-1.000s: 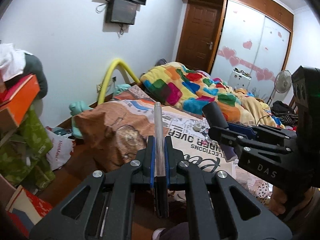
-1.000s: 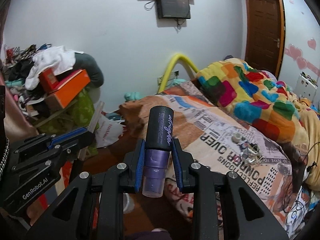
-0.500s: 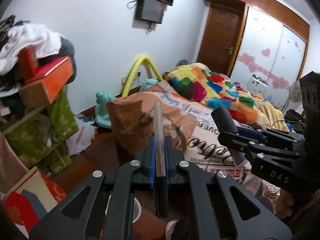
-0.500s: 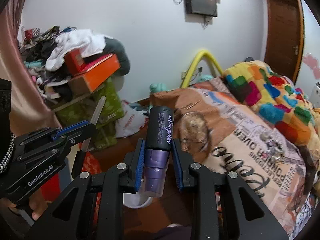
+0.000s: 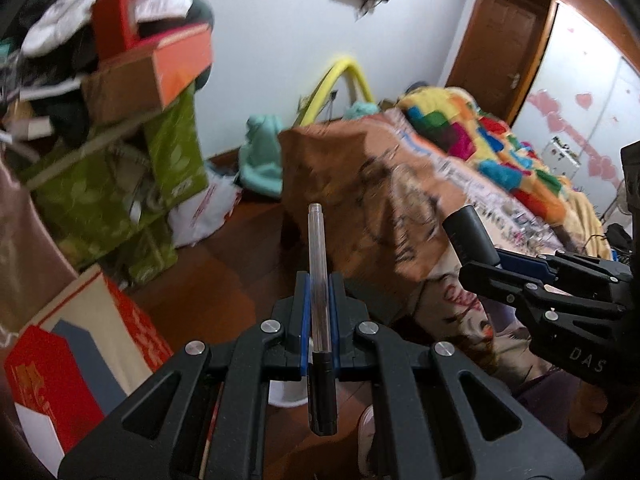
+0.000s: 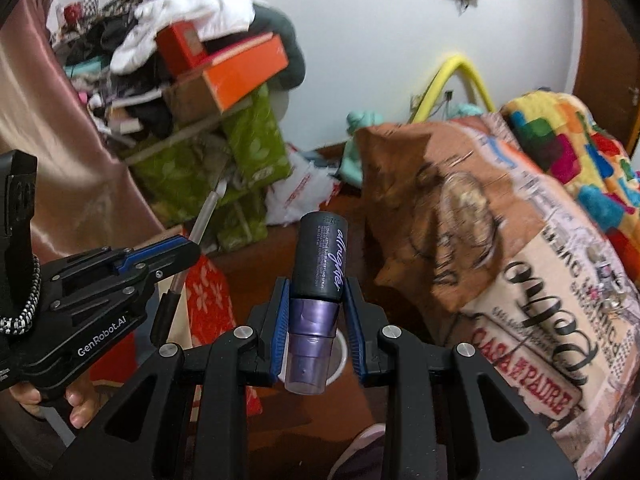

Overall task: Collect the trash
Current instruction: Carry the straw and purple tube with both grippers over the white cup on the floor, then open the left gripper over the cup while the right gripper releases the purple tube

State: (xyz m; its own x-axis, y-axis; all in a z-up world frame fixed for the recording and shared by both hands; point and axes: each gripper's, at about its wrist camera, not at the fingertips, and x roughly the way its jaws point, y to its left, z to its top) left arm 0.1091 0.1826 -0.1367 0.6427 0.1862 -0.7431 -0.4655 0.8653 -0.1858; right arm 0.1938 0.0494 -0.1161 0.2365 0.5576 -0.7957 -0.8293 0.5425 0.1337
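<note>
Stacked boxes (image 5: 152,76) left, bed (image 5: 460,208) right, white cup (image 6: 338,354) below.

Right claw (image 6: 316,300) clamped on purple spray bottle (image 6: 318,280); left claw (image 6: 180,252) nearby pinching clear pen (image 6: 206,210), above white cup (image 6: 338,354).

Setting: you stood in a home bedroom.
Evidence: you faced a bed (image 5: 440,184) with patchwork quilt (image 5: 472,132), heart-stickered wardrobe (image 5: 580,92), heaped clothes (image 6: 188,20).
</note>
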